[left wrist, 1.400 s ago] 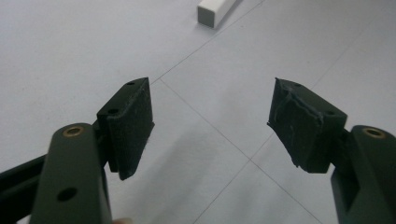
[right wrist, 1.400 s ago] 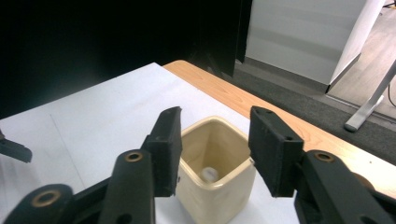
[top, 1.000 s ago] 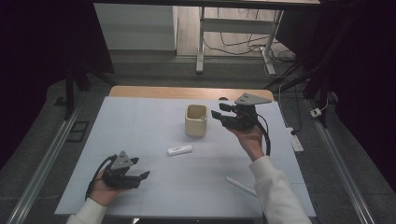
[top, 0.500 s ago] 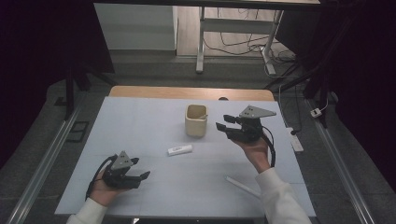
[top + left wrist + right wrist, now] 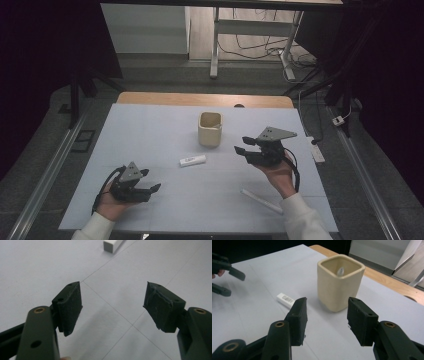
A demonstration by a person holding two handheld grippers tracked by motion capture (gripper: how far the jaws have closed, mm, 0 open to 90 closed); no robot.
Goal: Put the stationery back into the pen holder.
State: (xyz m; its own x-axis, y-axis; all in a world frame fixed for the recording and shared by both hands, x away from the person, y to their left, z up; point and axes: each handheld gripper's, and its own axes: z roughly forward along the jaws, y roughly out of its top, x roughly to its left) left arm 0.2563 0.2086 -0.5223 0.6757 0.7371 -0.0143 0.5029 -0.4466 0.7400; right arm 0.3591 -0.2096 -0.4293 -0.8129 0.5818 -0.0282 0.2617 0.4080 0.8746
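Note:
A cream square cup (image 5: pixel 210 129) stands upright near the middle of the pale mat (image 5: pixel 150 130); in the right gripper view the cup (image 5: pixel 339 281) has something small and pale inside it. A small white block (image 5: pixel 192 160) lies flat in front of the cup, also seen as a white block (image 5: pixel 285 299) and its end (image 5: pixel 112 245). My right gripper (image 5: pixel 246 145) hovers to the right of the cup, open and holding nothing (image 5: pixel 325 320). My left gripper (image 5: pixel 151 183) rests low at the near left, open and holding nothing (image 5: pixel 112 306).
A thin white stick (image 5: pixel 261 200) lies near the front edge under my right forearm. The wooden table edge (image 5: pixel 200 98) runs behind the mat. Desk legs and cables (image 5: pixel 250 45) stand on the floor beyond. Metal rails flank the table.
My right gripper has drawn back from beside the cup, toward the near right and lower. The left gripper has stayed put.

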